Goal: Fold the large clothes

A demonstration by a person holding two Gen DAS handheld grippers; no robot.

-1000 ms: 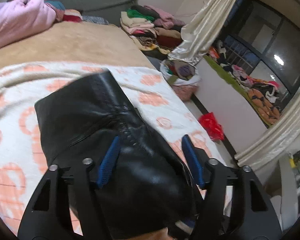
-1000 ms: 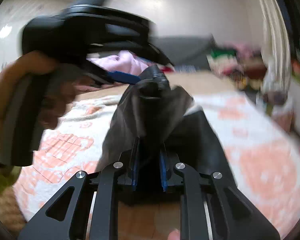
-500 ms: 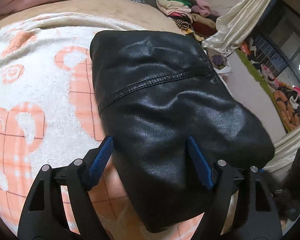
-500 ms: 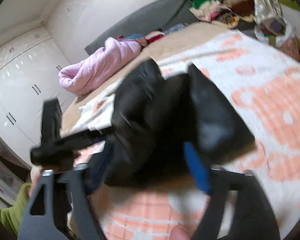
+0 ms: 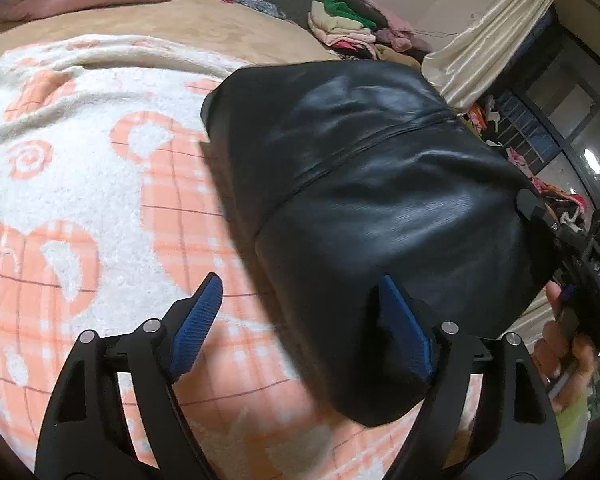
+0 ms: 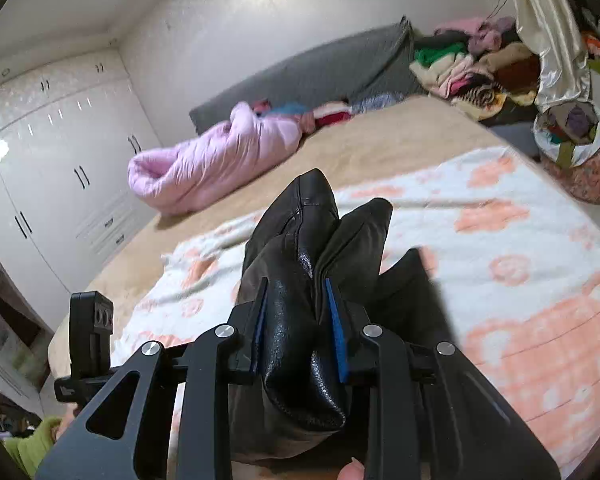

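A black leather garment (image 5: 380,200) lies folded on the orange-and-white blanket (image 5: 80,168). My left gripper (image 5: 304,320) hovers over the garment's near left corner. Its jaws are opening and stand wide: the right pad (image 5: 404,332) rests against the leather, while the left pad (image 5: 202,320) is over bare blanket. In the right wrist view my right gripper (image 6: 298,320) is closing, and both blue pads press on a raised fold of the black leather garment (image 6: 300,248). A hand (image 5: 560,344) holds that gripper at the right edge of the left wrist view.
A pink quilt (image 6: 212,160) and a grey headboard cushion (image 6: 320,68) lie at the far end of the bed. A pile of clothes (image 6: 472,64), a curtain (image 6: 548,32) and a full bag (image 6: 576,148) stand to the right. White wardrobes (image 6: 52,168) are on the left.
My right gripper, wide open half a second ago, has closed on a fold of the leather and lifted it. My left gripper has shifted left off the garment and spread wider.
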